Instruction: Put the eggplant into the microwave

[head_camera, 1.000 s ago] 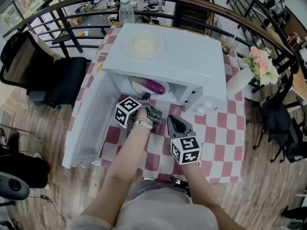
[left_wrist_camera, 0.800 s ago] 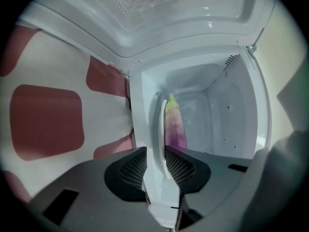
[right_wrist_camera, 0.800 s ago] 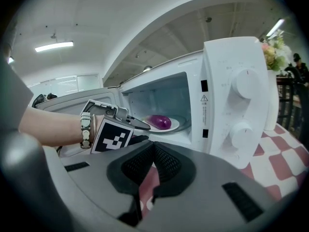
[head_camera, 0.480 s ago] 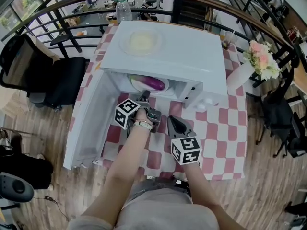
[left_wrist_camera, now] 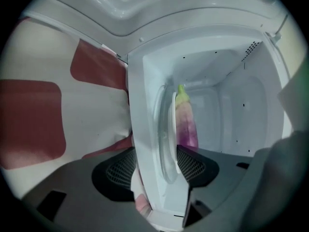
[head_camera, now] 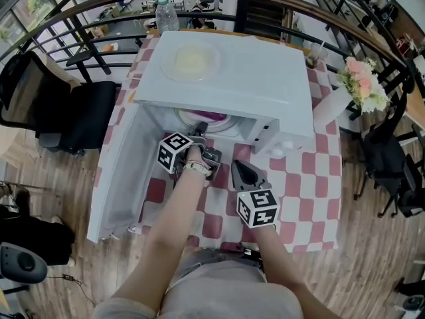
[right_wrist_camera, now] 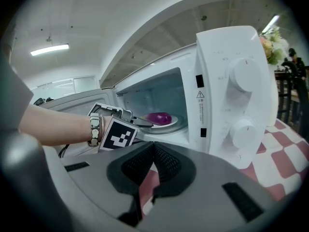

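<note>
1. The left gripper (left_wrist_camera: 155,168) is reaching into the mouth of the microwave (head_camera: 252,78), and its jaws are opening. They are standing wide, with the rim of the white plate (right_wrist_camera: 171,123) passing between the pads rather than being pinched. If the gripper is drawn back while one pad is catching that rim, the plate is likely to be dragged toward the sill
2. The eggplant (right_wrist_camera: 159,117) is lying on its side on that plate, inside the cavity. Being round and smooth, it is probably going to roll off if the plate gets jolted or tipped
3. The door (head_camera: 123,171) is hanging fully open at the left, alongside the left forearm. Swinging it shut before that arm is clear is risking a knock against the gripper
4. The right gripper (right_wrist_camera: 153,151) is waiting over the checked tablecloth (head_camera: 299,185) in front of the microwave, jaws pressed together and gripping nothing. It is sitting near the left wrist, so a hasty retreat could be bumping the two together
5. Containers:
   - The microwave is holding only the plate and the eggplant, as far as I am seeing
   - A shallow clear dish (head_camera: 192,62) is resting on top of it, with something pale yellow in it that I cannot identify
   - A vase (head_camera: 332,111) at the right is carrying pink flowers (head_camera: 358,85)
   - A plastic bottle (head_camera: 166,13) is standing beyond the microwave, contents unclear
</note>
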`<control>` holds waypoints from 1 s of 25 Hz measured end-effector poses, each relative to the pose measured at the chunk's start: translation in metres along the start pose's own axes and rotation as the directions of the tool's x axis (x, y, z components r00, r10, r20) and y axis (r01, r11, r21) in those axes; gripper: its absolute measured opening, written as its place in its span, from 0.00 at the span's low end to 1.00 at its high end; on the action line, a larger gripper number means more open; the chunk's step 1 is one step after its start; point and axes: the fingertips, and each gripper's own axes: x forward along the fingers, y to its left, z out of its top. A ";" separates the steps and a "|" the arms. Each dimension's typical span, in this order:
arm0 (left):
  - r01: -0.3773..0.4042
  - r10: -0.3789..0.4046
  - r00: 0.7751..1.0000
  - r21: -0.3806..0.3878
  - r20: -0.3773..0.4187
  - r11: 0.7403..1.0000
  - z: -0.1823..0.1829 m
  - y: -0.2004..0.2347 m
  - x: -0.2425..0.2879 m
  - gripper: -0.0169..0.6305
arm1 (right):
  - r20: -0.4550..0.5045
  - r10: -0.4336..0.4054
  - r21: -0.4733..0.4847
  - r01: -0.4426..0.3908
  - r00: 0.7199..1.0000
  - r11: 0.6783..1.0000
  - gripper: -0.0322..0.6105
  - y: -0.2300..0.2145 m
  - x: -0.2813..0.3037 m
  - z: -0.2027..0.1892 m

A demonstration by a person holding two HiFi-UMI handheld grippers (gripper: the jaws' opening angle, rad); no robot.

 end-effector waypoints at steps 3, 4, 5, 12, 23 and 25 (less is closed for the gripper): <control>-0.006 0.006 1.000 0.004 -0.006 1.000 0.000 -0.001 0.004 0.43 | 0.001 0.008 -0.002 -0.008 1.000 1.000 0.09 0.000 0.002 0.003; -0.007 0.007 1.000 0.006 -0.007 1.000 0.000 -0.001 0.004 0.43 | 0.001 0.010 -0.004 -0.010 1.000 1.000 0.09 0.000 0.003 0.003; -0.009 0.009 1.000 0.008 -0.009 1.000 0.000 -0.001 0.005 0.44 | 0.001 0.012 -0.006 -0.012 1.000 1.000 0.09 0.000 0.003 0.004; 0.006 -0.005 1.000 0.047 -0.019 0.999 -0.004 -0.006 -0.005 0.45 | 0.016 0.009 -0.001 -0.009 1.000 1.000 0.09 -0.002 -0.003 0.009; 0.095 -0.091 0.995 0.094 -0.049 0.991 -0.025 -0.023 -0.050 0.48 | 0.075 0.022 -0.044 -0.019 0.997 0.999 0.09 0.021 -0.033 0.023; 0.113 -0.108 0.993 0.109 -0.047 0.988 -0.029 -0.027 -0.062 0.42 | 0.086 0.030 -0.059 -0.025 0.996 0.998 0.09 0.028 -0.040 0.025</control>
